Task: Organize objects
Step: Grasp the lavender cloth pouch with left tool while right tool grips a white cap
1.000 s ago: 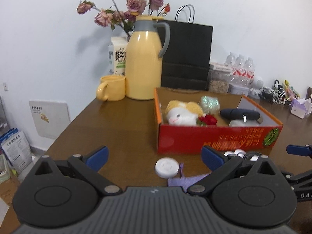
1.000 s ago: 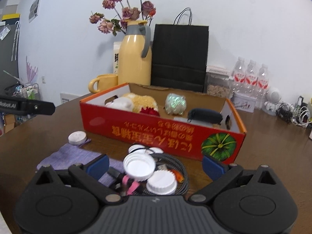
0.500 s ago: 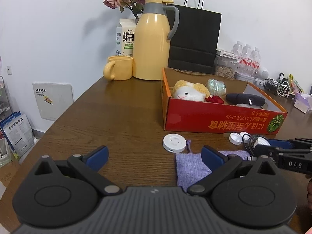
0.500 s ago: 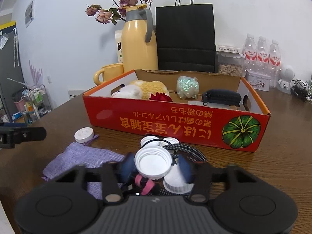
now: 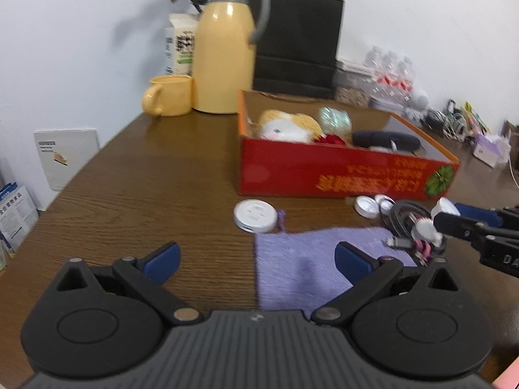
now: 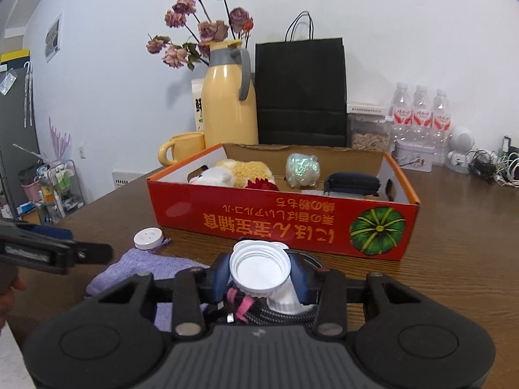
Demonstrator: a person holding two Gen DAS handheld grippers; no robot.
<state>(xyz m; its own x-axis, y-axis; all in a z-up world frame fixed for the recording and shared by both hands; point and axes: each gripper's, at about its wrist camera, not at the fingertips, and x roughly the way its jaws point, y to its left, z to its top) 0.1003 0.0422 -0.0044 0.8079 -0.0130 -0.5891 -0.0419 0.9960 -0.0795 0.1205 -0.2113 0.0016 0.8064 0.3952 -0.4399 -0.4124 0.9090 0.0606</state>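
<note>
My right claw, tilted down, has just closed on a white ribbed plastic cap. At nine o'clock my left claw hangs apart over the purple cloth. At twelve, on the wooden tabletop, stands the red cardboard box.

Even, bright indoor light fills both views. The flowers throw a soft shadow on the white wall. The left wrist view is smeared by motion blur; the right is sharper. Fisheye bending curves the table edges, and the corners go dark.
</note>
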